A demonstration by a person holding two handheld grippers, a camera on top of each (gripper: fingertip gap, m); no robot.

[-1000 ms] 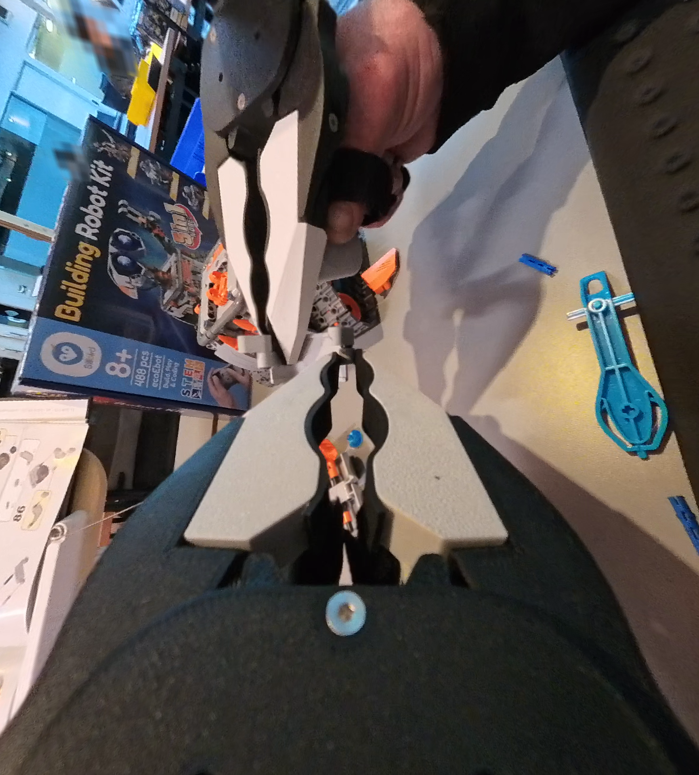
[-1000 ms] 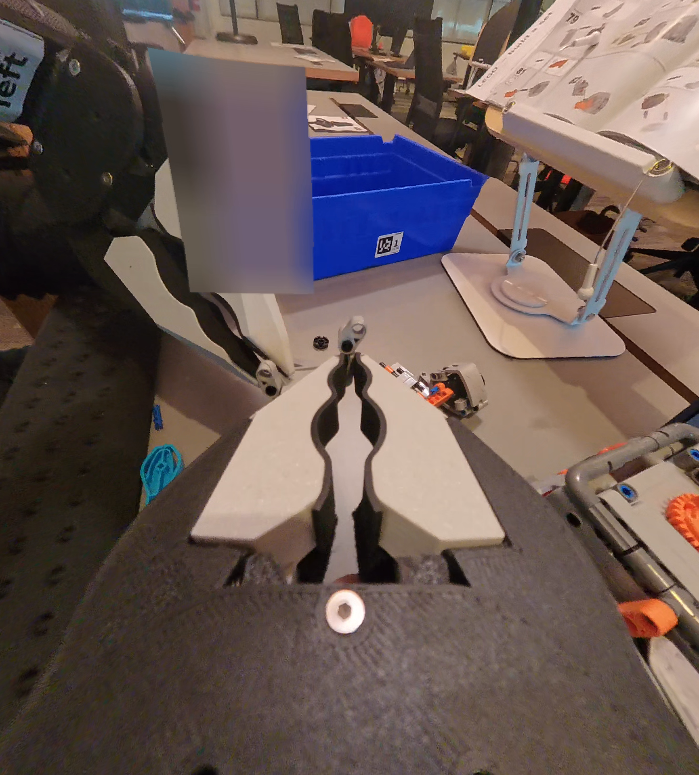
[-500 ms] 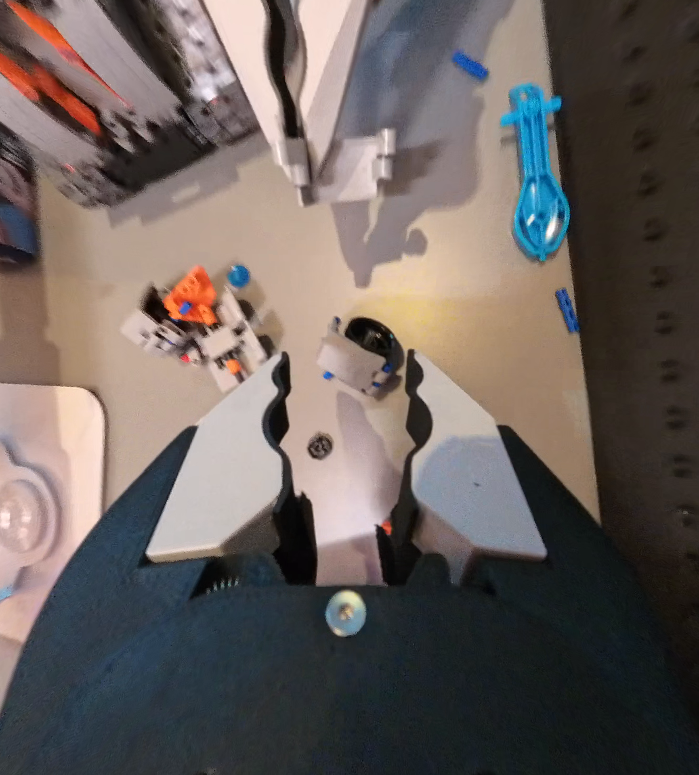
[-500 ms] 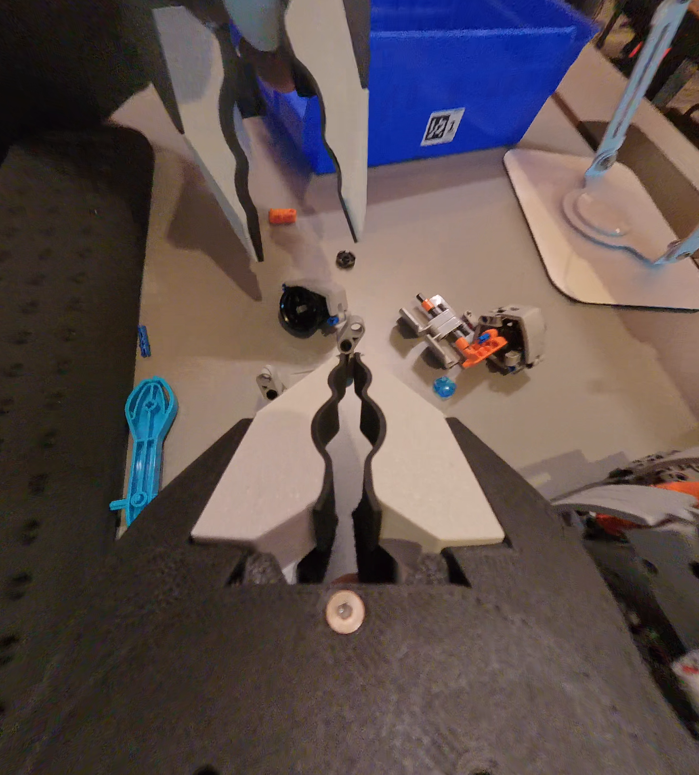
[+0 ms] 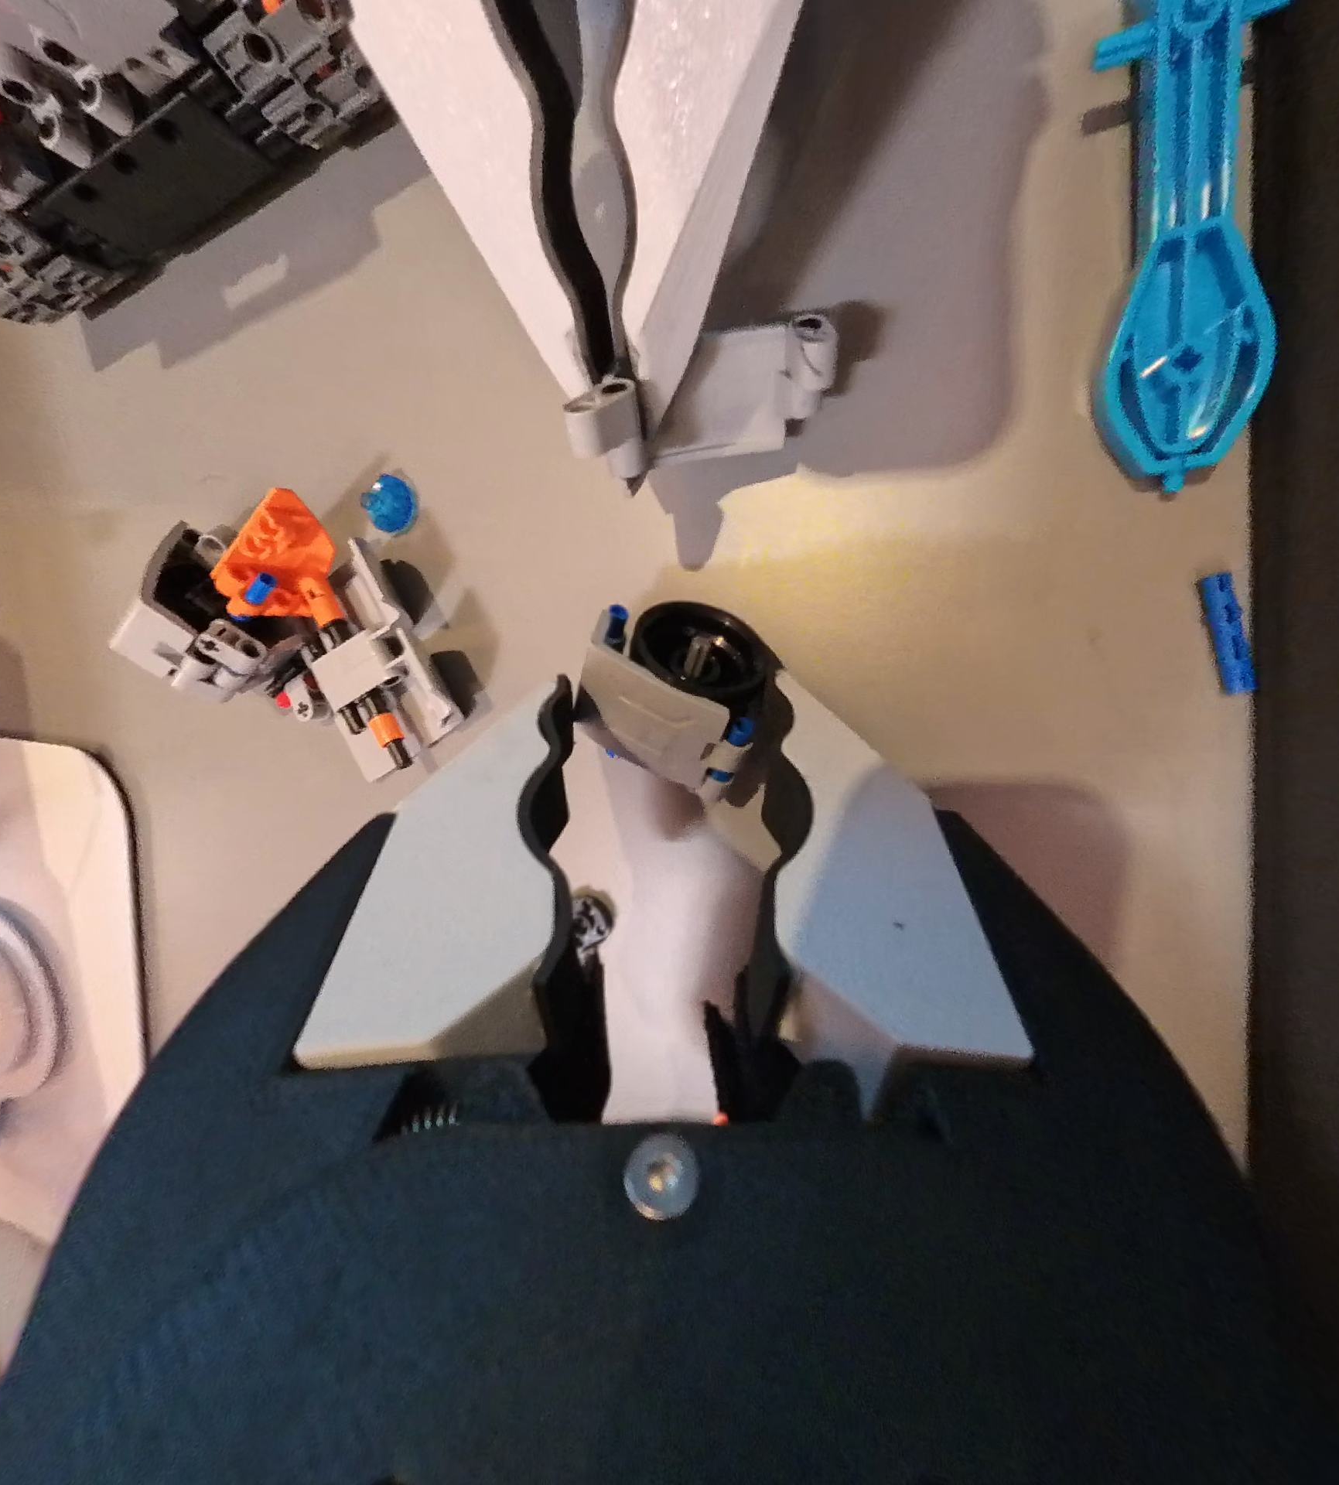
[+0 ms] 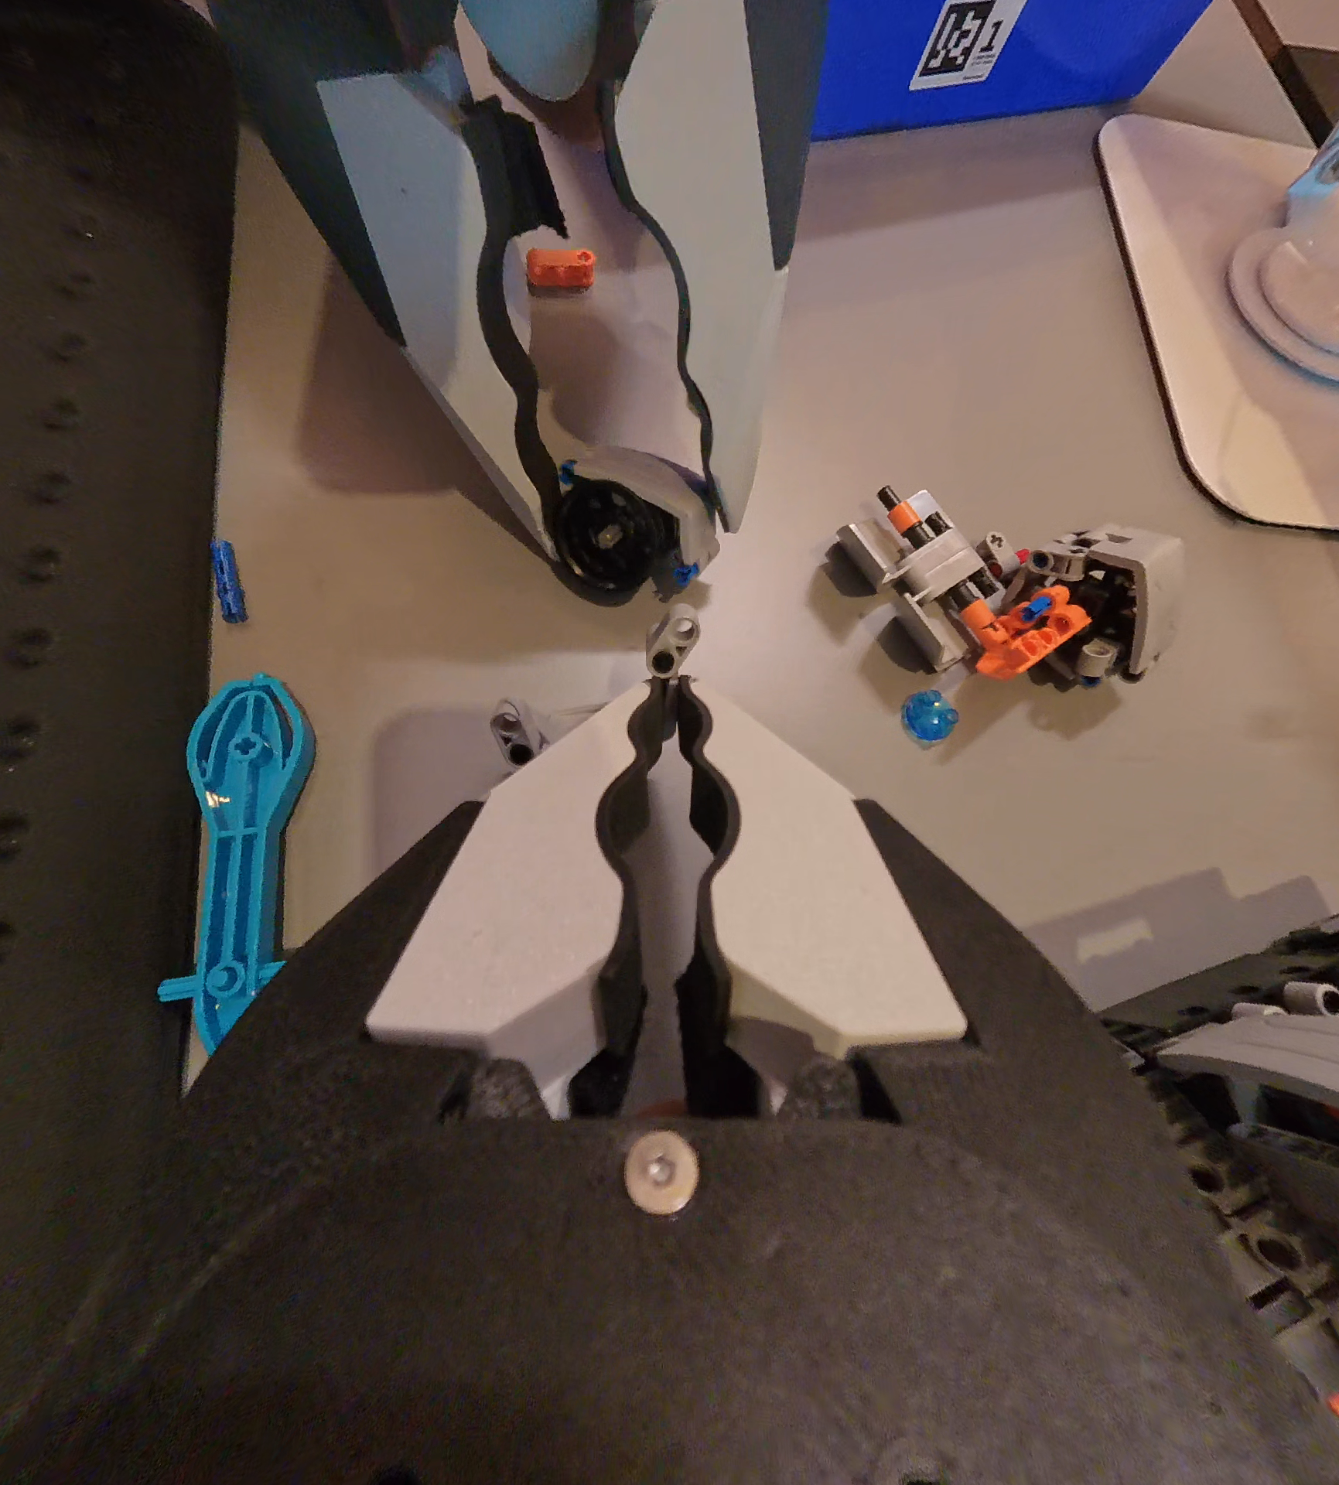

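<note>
While the left gripper [image 5: 670,707] is straddling the grey-and-black wheel piece [image 5: 674,695] at frame centre with its jaws spread, where a second ago it was clenched on a small part, the wheel piece is resting on the table [image 5: 931,611]. Opposite, at the upper centre of that frame, the right gripper [image 6: 667,683] is pinching a small grey connector [image 6: 672,639], as before.

Beige tabletop [image 5: 931,546].
Black wheel [image 5: 698,652] under a grey curved panel [image 5: 654,727] with blue pins.
Small connector [image 6: 672,639]: light grey.
Brick sub-assembly [image 6: 1003,599]: grey and black, orange beam, blue pin.
Round stud [image 6: 927,717]: translucent blue.
Brick separator tool [image 6: 236,852]: turquoise.
Short pin [image 6: 228,580]: blue.
Small beam [image 6: 560,267]: orange.
Bin [image 6: 1052,56]: blue, with a black-and-white square marker.
Stand base [image 6: 1228,321]: white, possibly dark-edged.
Gripper fingers [image 6: 521,884]: pale grey, black wavy pads.
</note>
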